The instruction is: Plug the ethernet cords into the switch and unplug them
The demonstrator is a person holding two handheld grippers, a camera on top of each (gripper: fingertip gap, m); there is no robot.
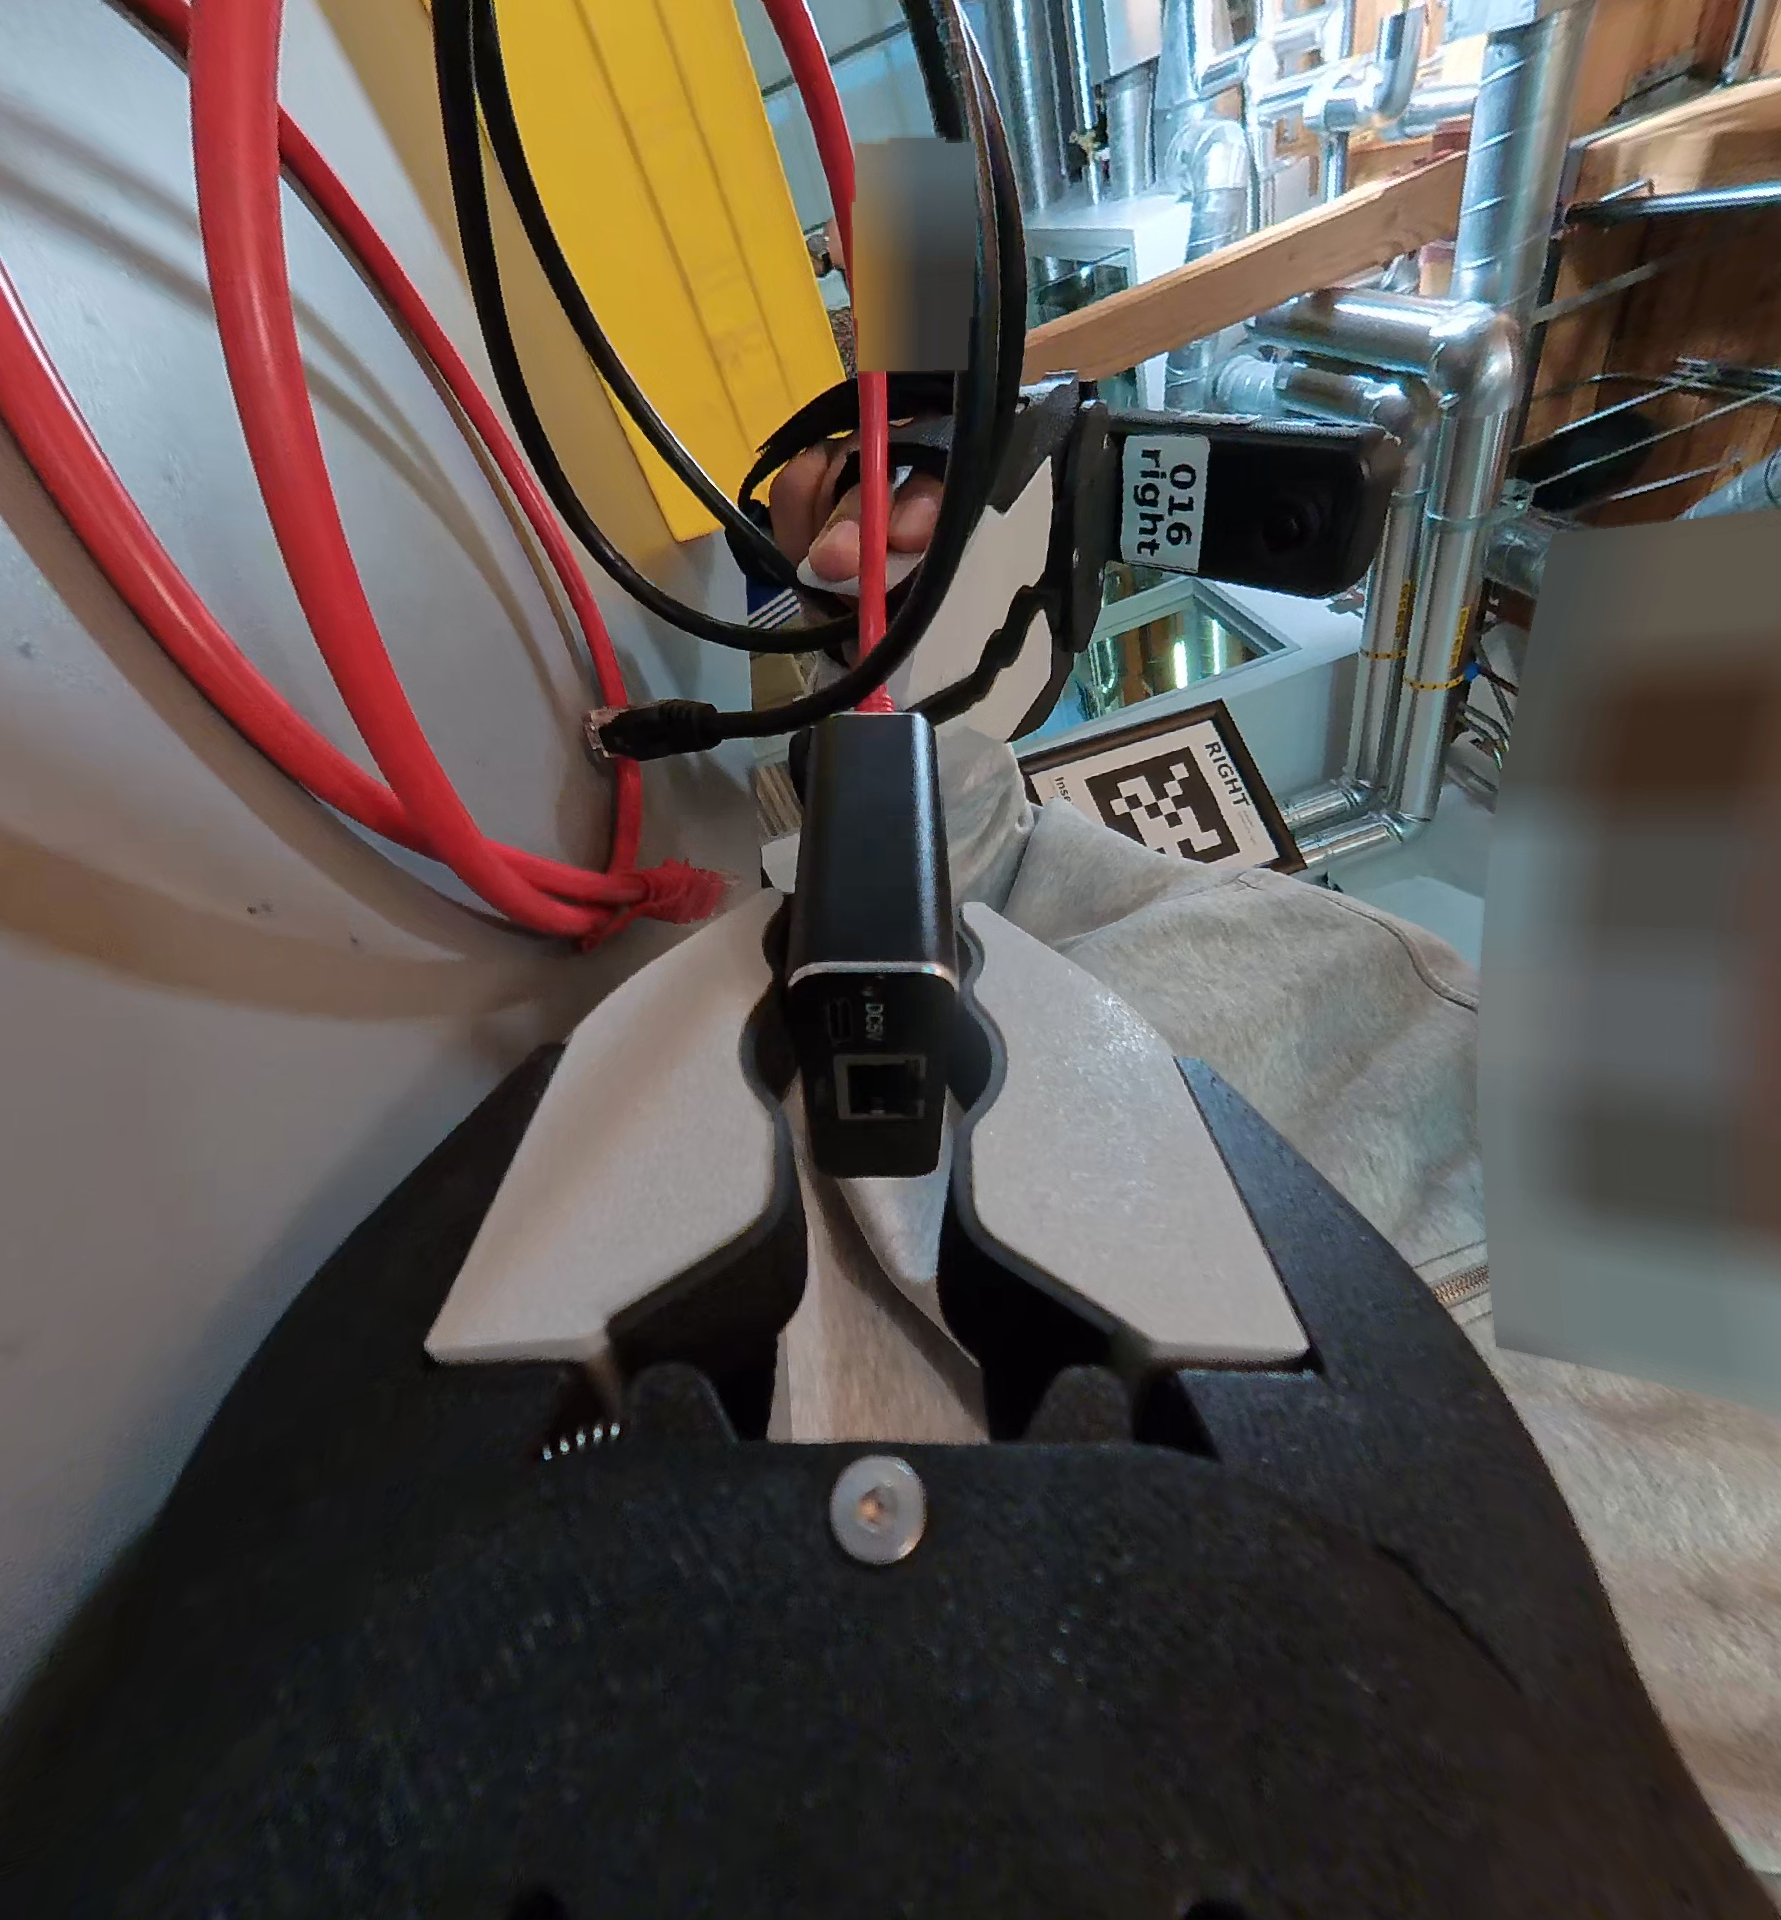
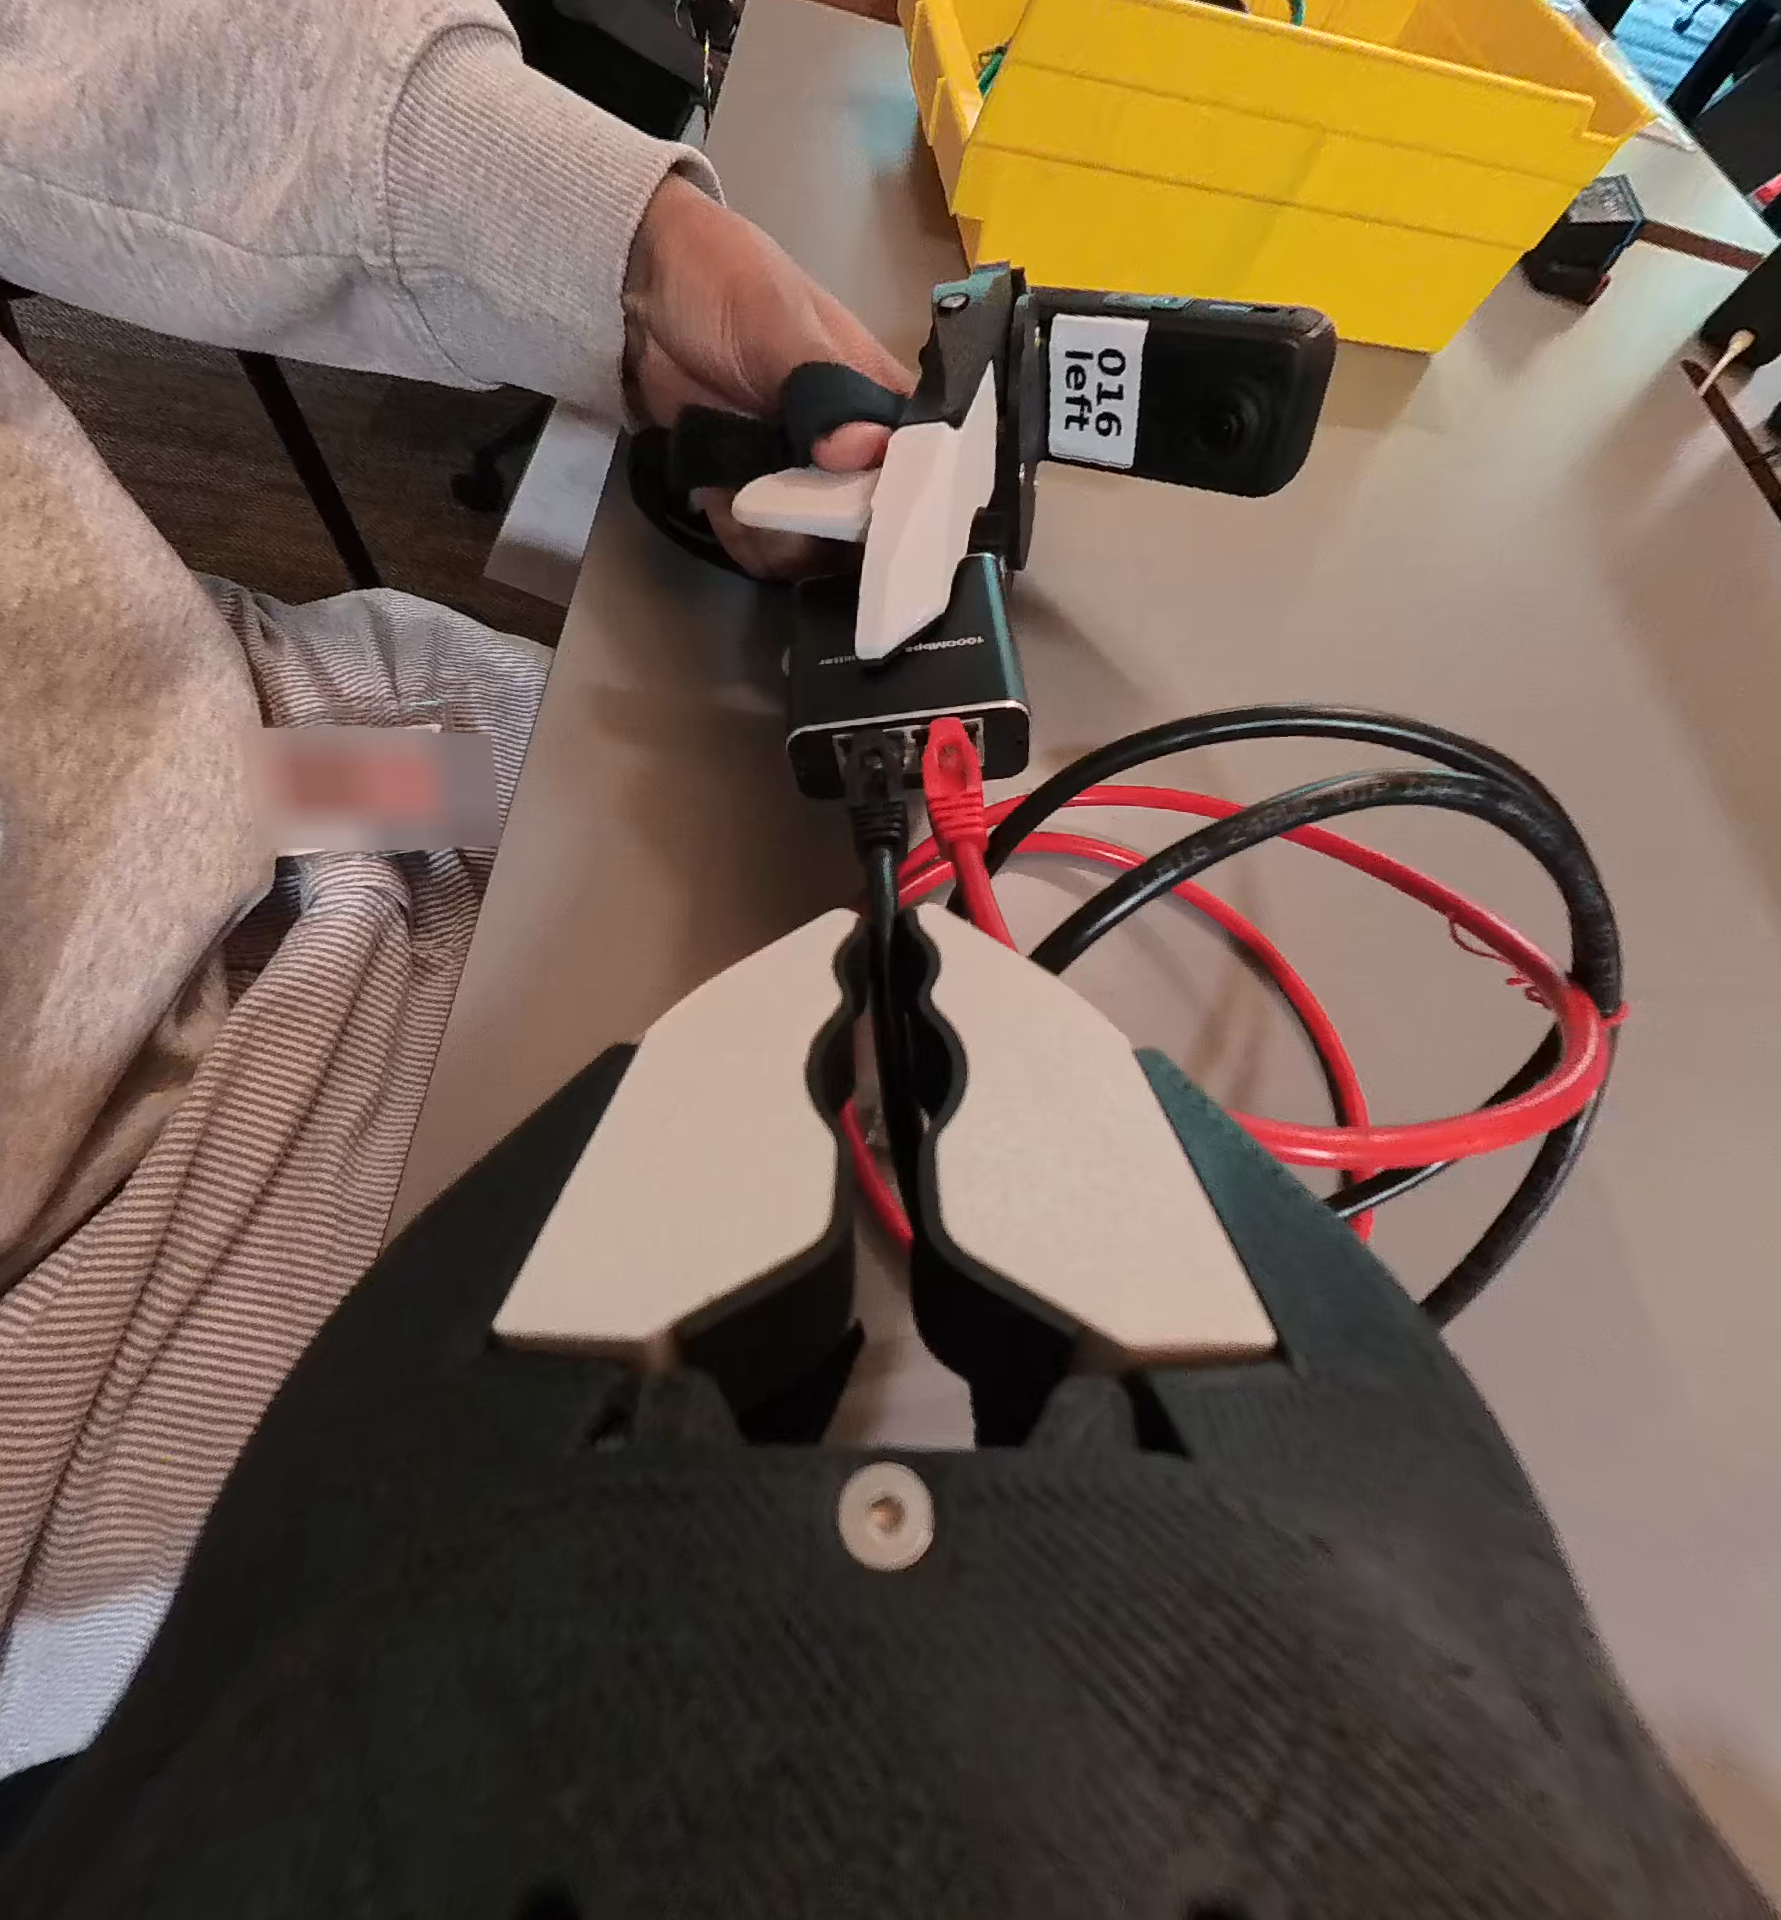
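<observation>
left tongs (image 1: pixel 870 971): we see them clamped on the black switch (image 1: pixel 865 883), held on the bench (image 2: pixel 1385 644).
right tongs (image 2: pixel 881 940): closed on the black cord (image 2: pixel 878 831), plugged beside the red cord (image 2: pixel 953 790).
labels: white stickers, printing on switch; not transcribed.
around: yellow bin (image 2: pixel 1250 187) behind; cord loops crowd the bench.

A grey-beige tabletop (image 2: pixel 1385 644) fills the foreground, with a yellow plastic bin (image 2: pixel 1250 156) standing toward its far side. Beyond the table, silver metal ducts and pipes (image 1: pixel 1426 582) run across the room among pale wooden beams (image 1: pixel 1270 249) and wood-panelled walls. A black-framed card with a checkered marker (image 1: pixel 1166 800) stands nearby. Small black blocks (image 2: pixel 1592 234) sit at the table's far edge.
</observation>
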